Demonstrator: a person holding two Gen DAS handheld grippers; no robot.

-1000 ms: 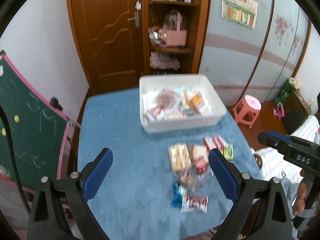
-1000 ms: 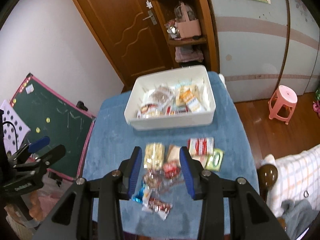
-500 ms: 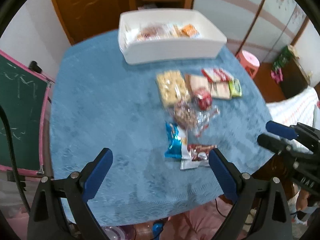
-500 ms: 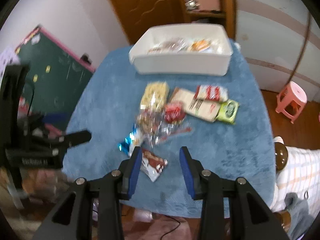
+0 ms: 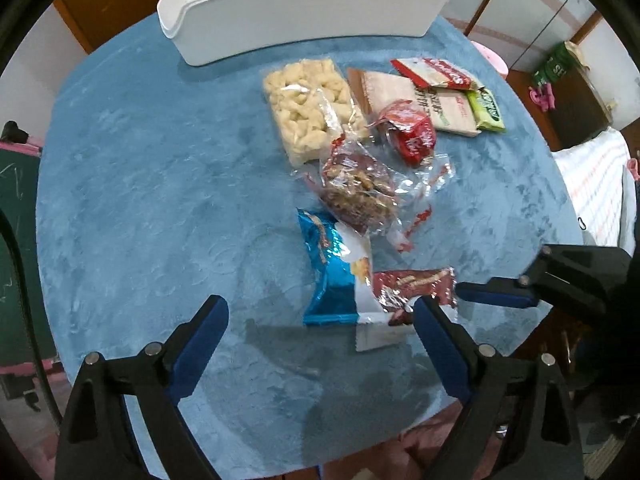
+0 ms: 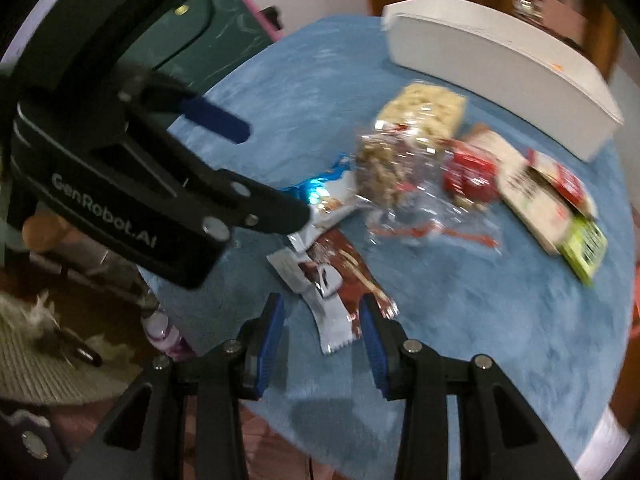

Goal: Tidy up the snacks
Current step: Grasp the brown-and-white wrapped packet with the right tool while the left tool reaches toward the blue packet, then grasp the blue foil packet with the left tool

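Loose snacks lie on the blue table cloth [image 5: 160, 184]: a puffed-corn bag [image 5: 308, 108], a clear nut bag [image 5: 356, 192], a red packet [image 5: 412, 132], and a blue packet [image 5: 332, 276] beside a maroon-and-white packet [image 5: 404, 292]. The white bin [image 5: 304, 12] with snacks in it stands at the far edge. My left gripper [image 5: 320, 316] points down over the blue packet. Its jaws are closing, wide apart, and the pads touch nothing. My right gripper [image 6: 322, 316] is part open astride the near end of the maroon-and-white packet [image 6: 336, 280], without pressing it.
A beige packet [image 5: 420, 100], a red-and-white packet [image 5: 436, 74] and a green packet [image 5: 486, 110] lie at the right. A green chalkboard [image 6: 208, 28] leans left of the table. A bottle [image 6: 164, 332] lies on the floor by the near edge. Checked bedding [image 5: 596, 184] is at the right.
Both grippers have sunk toward the table and tipped downward, so the snacks look much larger and the bin sits at the top. The right gripper has rolled and the left jaws have narrowed slightly.
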